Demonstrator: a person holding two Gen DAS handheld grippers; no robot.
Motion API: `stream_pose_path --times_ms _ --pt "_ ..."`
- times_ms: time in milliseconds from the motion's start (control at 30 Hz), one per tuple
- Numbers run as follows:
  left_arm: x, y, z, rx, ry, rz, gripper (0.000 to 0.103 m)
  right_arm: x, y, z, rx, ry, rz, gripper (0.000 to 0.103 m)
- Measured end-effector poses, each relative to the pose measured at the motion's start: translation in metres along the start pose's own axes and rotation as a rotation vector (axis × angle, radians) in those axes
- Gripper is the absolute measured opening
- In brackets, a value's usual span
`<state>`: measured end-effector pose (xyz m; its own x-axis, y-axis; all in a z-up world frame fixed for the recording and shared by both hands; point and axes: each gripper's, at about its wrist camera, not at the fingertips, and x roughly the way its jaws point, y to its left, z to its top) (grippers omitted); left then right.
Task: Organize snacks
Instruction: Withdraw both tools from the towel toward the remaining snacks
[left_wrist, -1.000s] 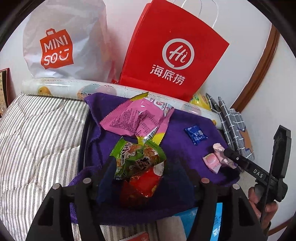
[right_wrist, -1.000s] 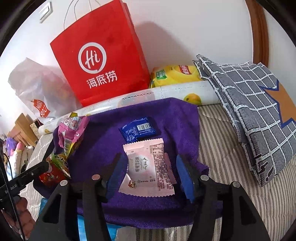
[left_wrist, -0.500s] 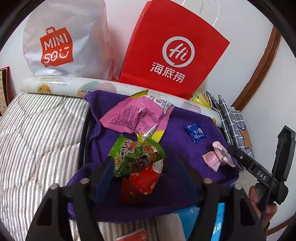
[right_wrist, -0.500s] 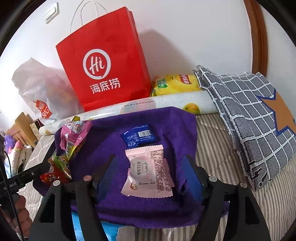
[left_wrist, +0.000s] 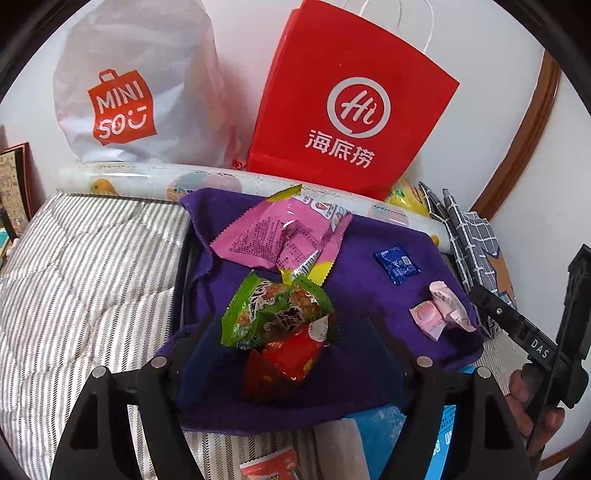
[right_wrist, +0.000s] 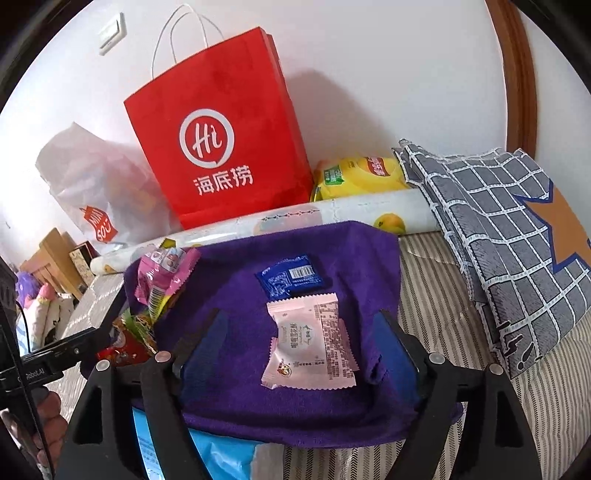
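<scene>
A purple cloth (left_wrist: 369, 258) (right_wrist: 229, 295) lies on the striped bed with several snacks on it. My left gripper (left_wrist: 288, 332) is open, its jaws either side of a green and red snack pack (left_wrist: 277, 317). Beyond that lies a pink packet (left_wrist: 280, 236), and to the right a small blue packet (left_wrist: 397, 263) and a pale pink packet (left_wrist: 439, 314). My right gripper (right_wrist: 299, 332) is open around the pale pink packet (right_wrist: 310, 343), which lies flat on the cloth. The blue packet (right_wrist: 290, 275) lies just beyond it.
A red paper bag (left_wrist: 351, 110) (right_wrist: 221, 147) and a white Miniso bag (left_wrist: 129, 92) stand against the wall. A patterned roll (right_wrist: 332, 218), a yellow chip bag (right_wrist: 358, 173) and a checked pillow (right_wrist: 498, 229) are nearby. A blue pack (right_wrist: 207, 454) lies under the cloth's near edge.
Both grippers have drawn back and risen a little from the snacks. The pale pink packet and the green and red pack lie where they were.
</scene>
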<state>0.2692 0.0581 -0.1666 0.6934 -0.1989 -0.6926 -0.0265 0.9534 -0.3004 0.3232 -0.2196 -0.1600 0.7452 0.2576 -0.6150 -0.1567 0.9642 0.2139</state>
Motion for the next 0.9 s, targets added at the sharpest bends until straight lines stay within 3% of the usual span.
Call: stream_pose_path --times_ms 200,367,733,900 --pt "-0.004 0.004 0.002 -0.024 0.015 0.015 0.077 -0.038 0.007 -0.002 -0.03 -0.041 -0.003 0.081" --pt "-0.007 0.004 0.003 -0.004 0.017 0.043 0.077 -0.065 0.015 -0.013 -0.023 0.008 -0.02 0.081" --pt "-0.045 0.005 0.0 0.01 -0.004 0.007 0.077 -0.128 0.037 -0.081 0.038 0.092 -0.005 0.081" --pt "-0.071 0.013 -0.018 0.043 -0.004 0.039 0.077 -0.134 0.053 -0.109 0.067 0.133 0.027 0.081"
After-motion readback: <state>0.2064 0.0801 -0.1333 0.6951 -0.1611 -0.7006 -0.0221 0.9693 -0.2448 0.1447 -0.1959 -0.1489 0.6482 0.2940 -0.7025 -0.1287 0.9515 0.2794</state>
